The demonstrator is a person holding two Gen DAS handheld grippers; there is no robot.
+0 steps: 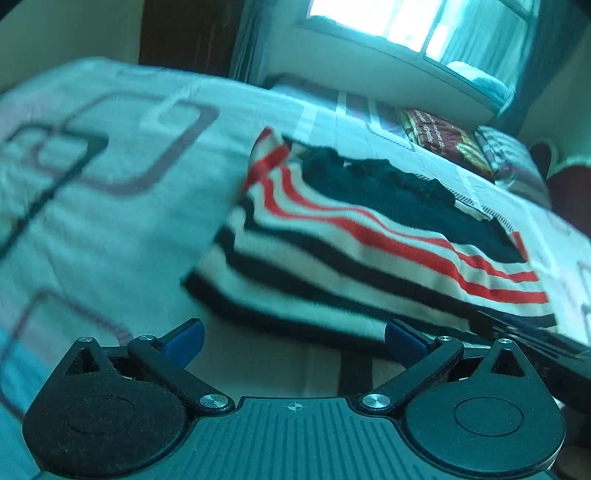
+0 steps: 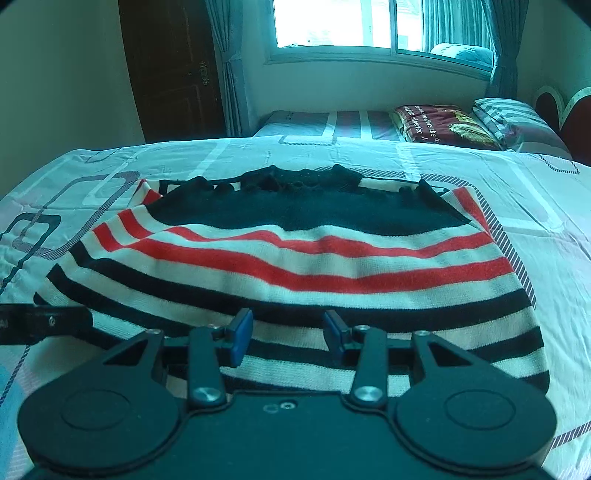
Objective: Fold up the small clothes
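A small knit sweater (image 2: 295, 266) lies flat on the bed, white with red and black stripes and a dark navy upper part. My right gripper (image 2: 289, 321) hovers over its near hem, jaws partly apart, blue pads (image 2: 242, 332) not pressing the fabric. In the left wrist view the sweater (image 1: 369, 258) lies ahead and to the right. My left gripper (image 1: 293, 332) stands open wide just off the sweater's near left corner, nothing between its fingers. A dark part of the other gripper (image 1: 535, 347) shows at the right edge.
The bedsheet (image 2: 517, 192) is white with grey and purple square outlines. A dark red folded blanket (image 2: 443, 122) and a striped pillow (image 2: 517, 118) lie at the far right. Behind the bed are a brown door (image 2: 170, 66) and a curtained window (image 2: 332, 22).
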